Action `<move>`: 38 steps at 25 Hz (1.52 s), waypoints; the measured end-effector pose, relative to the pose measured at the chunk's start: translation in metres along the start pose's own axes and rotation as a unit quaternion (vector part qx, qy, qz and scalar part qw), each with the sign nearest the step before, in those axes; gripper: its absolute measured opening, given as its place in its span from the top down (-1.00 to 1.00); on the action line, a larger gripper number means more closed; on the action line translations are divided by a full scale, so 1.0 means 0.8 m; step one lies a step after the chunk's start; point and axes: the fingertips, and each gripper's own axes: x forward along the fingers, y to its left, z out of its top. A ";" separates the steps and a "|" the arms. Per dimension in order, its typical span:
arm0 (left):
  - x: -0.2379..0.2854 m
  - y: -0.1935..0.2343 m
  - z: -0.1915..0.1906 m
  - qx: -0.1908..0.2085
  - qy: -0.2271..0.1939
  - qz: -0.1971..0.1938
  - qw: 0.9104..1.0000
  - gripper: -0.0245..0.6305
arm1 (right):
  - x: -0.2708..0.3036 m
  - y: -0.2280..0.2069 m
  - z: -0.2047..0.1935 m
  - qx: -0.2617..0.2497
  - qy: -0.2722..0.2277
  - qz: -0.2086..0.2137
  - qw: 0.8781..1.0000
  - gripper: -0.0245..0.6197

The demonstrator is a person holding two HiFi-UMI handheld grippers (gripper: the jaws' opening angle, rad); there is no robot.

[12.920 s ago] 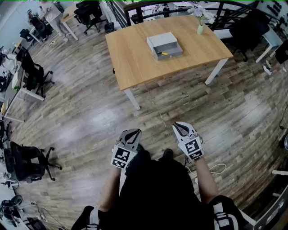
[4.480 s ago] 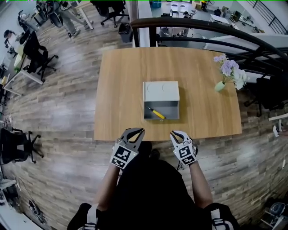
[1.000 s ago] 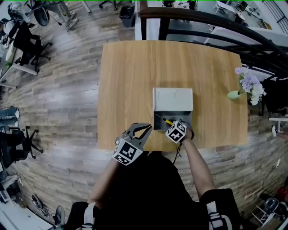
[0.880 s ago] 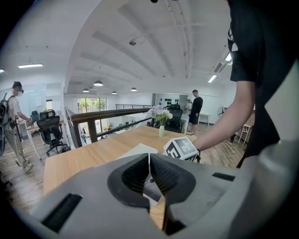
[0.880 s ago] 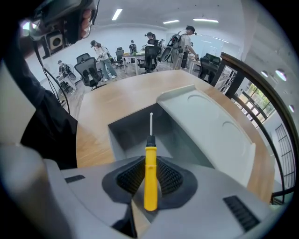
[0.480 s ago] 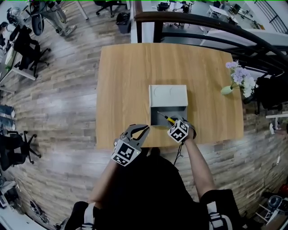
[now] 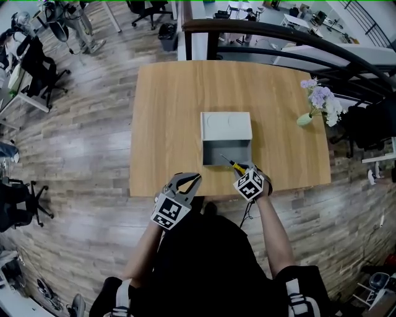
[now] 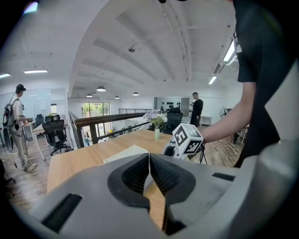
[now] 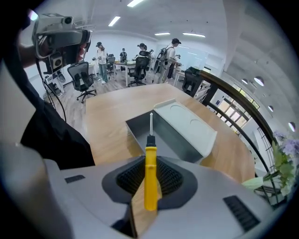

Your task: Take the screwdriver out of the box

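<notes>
A grey open box (image 7: 226, 153) with its lid (image 7: 226, 125) folded back sits on the wooden table (image 7: 167, 111). My right gripper (image 7: 243, 173) is shut on a yellow-handled screwdriver (image 9: 150, 176), lifted at the box's near right corner, its metal tip (image 9: 151, 122) pointing over the box (image 9: 159, 135). In the head view the screwdriver (image 7: 236, 165) shows just beyond the marker cube. My left gripper (image 7: 187, 181) hovers at the table's near edge, left of the box, jaws nearly together with nothing between them (image 8: 149, 175).
A vase of purple flowers (image 7: 317, 102) stands at the table's right edge. A dark railing (image 7: 278, 37) runs behind the table. Office chairs (image 7: 25, 204) and desks stand on the wooden floor to the left, with a person (image 7: 77, 18) at the far left.
My right gripper has drawn back out of the box toward the near table edge with the screwdriver in it. The left gripper stays put.
</notes>
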 end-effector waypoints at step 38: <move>-0.046 -0.117 -0.015 0.022 0.024 0.016 0.999 0.84 | -0.162 0.094 -0.006 0.040 -0.255 0.008 0.966 0.66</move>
